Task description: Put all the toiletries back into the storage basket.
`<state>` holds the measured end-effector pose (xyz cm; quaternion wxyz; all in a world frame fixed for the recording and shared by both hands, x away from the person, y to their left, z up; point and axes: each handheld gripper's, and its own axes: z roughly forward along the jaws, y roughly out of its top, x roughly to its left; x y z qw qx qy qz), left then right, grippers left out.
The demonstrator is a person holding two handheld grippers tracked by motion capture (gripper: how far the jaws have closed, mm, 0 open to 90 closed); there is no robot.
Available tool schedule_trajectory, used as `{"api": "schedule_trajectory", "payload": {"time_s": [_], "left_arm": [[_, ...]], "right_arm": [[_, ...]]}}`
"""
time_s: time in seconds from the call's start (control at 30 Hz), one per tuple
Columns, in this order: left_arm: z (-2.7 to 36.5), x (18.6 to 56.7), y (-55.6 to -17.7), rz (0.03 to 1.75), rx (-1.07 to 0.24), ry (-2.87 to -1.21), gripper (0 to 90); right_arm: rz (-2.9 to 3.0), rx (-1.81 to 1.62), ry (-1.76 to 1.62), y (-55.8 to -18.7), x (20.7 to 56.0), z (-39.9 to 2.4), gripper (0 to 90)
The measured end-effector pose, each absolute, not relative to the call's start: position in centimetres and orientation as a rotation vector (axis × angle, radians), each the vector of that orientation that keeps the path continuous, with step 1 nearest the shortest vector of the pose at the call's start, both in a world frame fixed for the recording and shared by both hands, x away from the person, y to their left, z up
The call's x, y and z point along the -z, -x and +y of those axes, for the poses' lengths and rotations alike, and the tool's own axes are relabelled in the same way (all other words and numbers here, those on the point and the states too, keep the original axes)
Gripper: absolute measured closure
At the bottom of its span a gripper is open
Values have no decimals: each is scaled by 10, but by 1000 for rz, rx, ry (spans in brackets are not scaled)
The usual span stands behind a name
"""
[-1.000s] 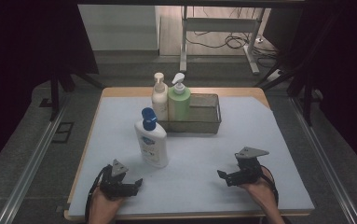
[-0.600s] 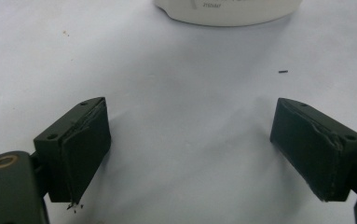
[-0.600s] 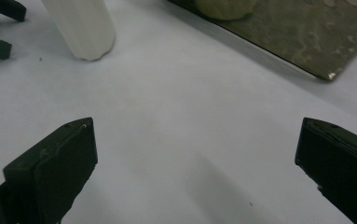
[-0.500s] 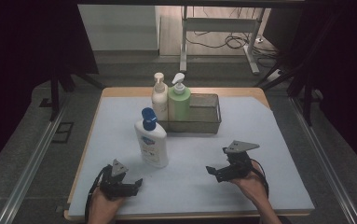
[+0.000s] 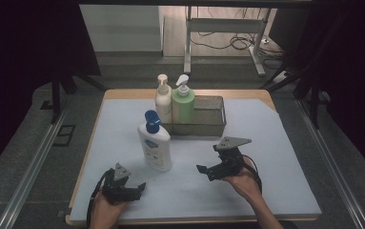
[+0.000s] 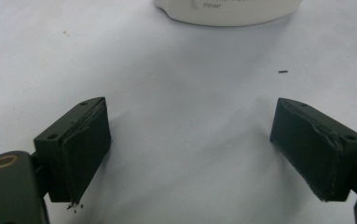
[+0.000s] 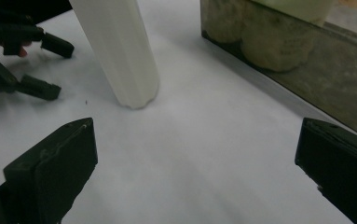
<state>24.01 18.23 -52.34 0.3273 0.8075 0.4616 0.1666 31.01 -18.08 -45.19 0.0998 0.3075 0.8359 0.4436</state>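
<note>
Near the desk's front-left corner our left gripper (image 5: 139, 187) sat unmoved, jaws spread and empty. The white pump bottle (image 5: 155, 142) stood upright just beyond it, in front of the wire basket (image 5: 218, 125). Our right gripper (image 5: 203, 171), jaws wide, had slid leftward toward that bottle, likely to grasp it.

In my left gripper view the white lotion bottle (image 6: 227, 11) is cut off at top edge, base only, label print too blurry to read. In my right gripper view the mesh basket (image 7: 325, 79) runs off the right edge; bottles inside blurred thru its wall.
</note>
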Motion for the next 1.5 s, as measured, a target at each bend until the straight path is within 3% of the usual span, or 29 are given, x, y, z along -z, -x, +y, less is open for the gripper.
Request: {"api": "schedule_trajectory", "payload": {"time_s": [1.0, 1.5], "left_arm": [[182, 524, -240, 1212, -436, -2109, 119], [182, 524, -240, 1211, -436, -2109, 120]], "right_arm": [[2512, -1348, -785, -325, 415, -99, 0], [2484, -1337, -721, -330, 409, -67, 105]]}}
